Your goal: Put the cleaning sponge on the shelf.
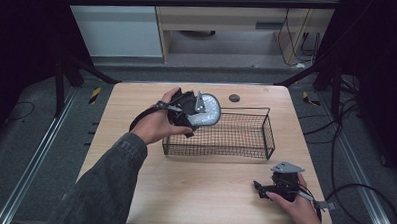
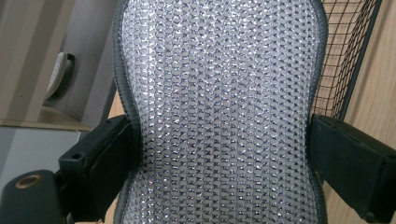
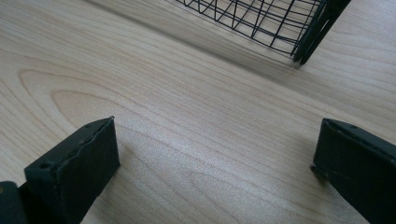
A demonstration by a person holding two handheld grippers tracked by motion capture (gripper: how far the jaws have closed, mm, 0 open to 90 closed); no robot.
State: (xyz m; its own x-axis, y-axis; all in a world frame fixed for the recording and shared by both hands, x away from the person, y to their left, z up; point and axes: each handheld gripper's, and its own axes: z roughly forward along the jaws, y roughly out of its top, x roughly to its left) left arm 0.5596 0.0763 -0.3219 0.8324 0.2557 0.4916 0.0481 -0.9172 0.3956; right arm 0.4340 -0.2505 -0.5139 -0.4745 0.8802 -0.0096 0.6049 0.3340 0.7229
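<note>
A silvery, glittering insole-shaped pad [image 1: 209, 111] with a dark grey rim is held in my left gripper [image 1: 190, 110], above the left end of a black wire basket [image 1: 245, 143]. In the left gripper view the pad [image 2: 219, 112] sits between both jaws, which press on its narrow waist. My right gripper [image 1: 262, 187] rests low over the table's front right, jaws apart with only bare wood [image 3: 196, 140] between them. A corner of the basket [image 3: 299, 42] lies ahead of it.
The basket stands in the middle of the light wooden table [image 1: 136, 115]. A small round dark cap [image 1: 234, 98] sits in the tabletop behind the basket. Black frame legs and cables flank the table; a cabinet stands beyond.
</note>
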